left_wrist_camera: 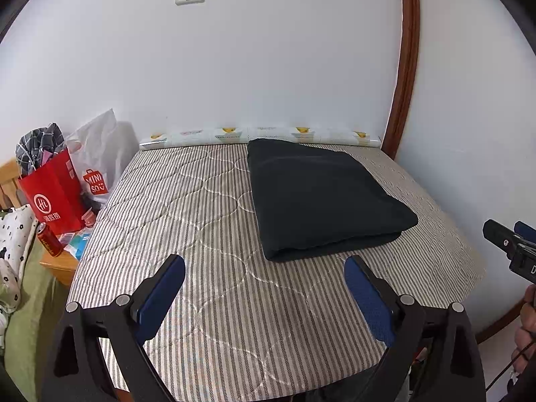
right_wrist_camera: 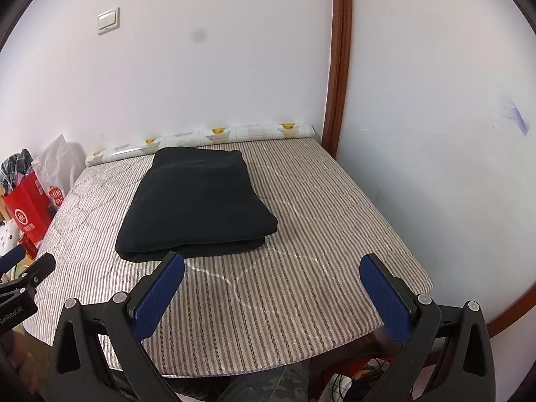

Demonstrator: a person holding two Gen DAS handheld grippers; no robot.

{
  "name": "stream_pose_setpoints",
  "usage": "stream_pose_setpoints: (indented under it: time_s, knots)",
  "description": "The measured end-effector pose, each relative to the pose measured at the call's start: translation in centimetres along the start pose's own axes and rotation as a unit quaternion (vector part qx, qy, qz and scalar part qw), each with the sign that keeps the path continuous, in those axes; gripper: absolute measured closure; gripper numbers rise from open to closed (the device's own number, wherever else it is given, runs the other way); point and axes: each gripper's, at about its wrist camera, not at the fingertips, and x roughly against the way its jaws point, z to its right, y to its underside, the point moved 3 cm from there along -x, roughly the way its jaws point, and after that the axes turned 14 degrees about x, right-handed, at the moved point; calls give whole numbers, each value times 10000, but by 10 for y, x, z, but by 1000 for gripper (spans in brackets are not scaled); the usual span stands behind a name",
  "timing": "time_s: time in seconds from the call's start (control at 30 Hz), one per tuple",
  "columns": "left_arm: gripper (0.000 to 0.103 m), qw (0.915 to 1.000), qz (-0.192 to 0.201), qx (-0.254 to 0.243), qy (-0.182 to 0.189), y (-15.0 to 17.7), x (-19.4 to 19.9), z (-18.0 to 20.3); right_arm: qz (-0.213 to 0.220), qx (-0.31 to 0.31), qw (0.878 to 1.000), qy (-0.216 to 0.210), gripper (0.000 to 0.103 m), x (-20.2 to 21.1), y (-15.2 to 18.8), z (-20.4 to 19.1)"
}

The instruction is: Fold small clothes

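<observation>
A black garment [left_wrist_camera: 321, 197] [right_wrist_camera: 197, 201] lies folded into a thick rectangle on the striped quilted table cover [left_wrist_camera: 187, 217] [right_wrist_camera: 318, 221], toward the back. My left gripper [left_wrist_camera: 264, 268] is open, held above the near part of the table, short of the garment's front edge. My right gripper [right_wrist_camera: 272, 266] is open too, with the garment's near right corner ahead of its left finger [right_wrist_camera: 160, 298]. Neither holds anything. The right gripper's tip shows at the right edge of the left wrist view [left_wrist_camera: 512, 248].
A rolled printed sheet [left_wrist_camera: 261, 135] [right_wrist_camera: 207, 139] lies along the wall behind the garment. Left of the table stand a red paper bag [left_wrist_camera: 53, 197], a white plastic bag [left_wrist_camera: 97, 157] and a red can [left_wrist_camera: 50, 239]. A wooden post [right_wrist_camera: 338, 67] marks the back right corner.
</observation>
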Motion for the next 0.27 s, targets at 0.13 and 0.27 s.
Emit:
stream_pose_setpoints:
  time_s: [0.13,0.27]
  knots:
    - [7,10000,-12,35,-9,-1,-1,-3,-18,28,10000,-20,0,-1,0,-4]
    - [7,10000,21,5,6,-2,-3,-4,-35,62,9999,-71,0,-5,0,-6]
